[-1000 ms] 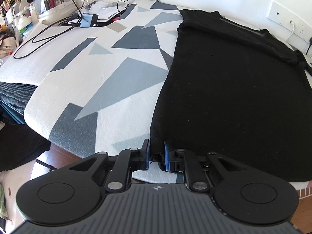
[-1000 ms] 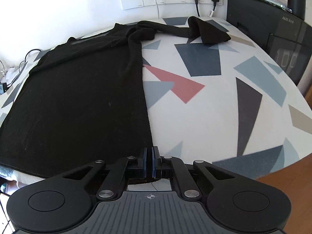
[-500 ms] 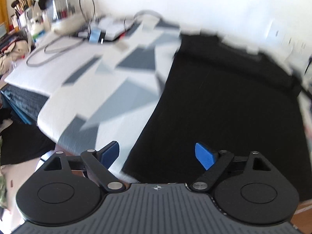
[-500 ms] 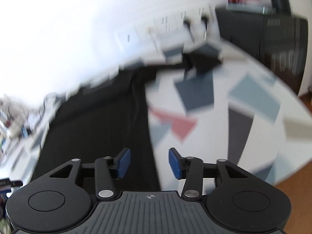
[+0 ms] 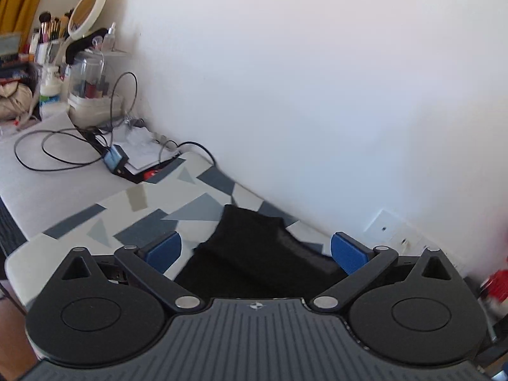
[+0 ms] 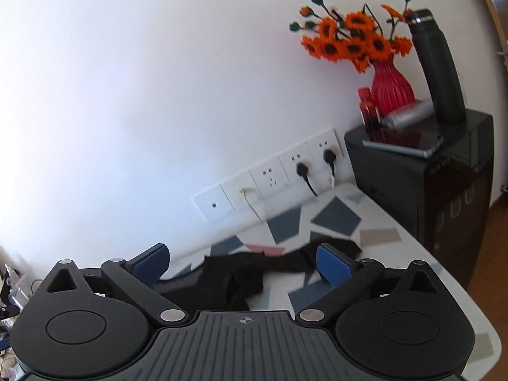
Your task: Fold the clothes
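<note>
Left wrist view, left gripper (image 5: 255, 250) spread wide after just opening, nothing pinched, black garment (image 5: 254, 263) flat on patterned table (image 5: 143, 209) against white wall (image 5: 285, 79), cables (image 5: 57, 149) beyond garment, right gripper (image 6: 243, 262) likewise spread, empty, sockets (image 6: 273, 177) behind garment, vase (image 6: 390, 82) on black cabinet (image 6: 444, 184) beside table.

Your left gripper's body hides the black garment's (image 5: 254, 260) near part, red object (image 5: 495, 285) at right edge blurred, unidentifiable.
</note>
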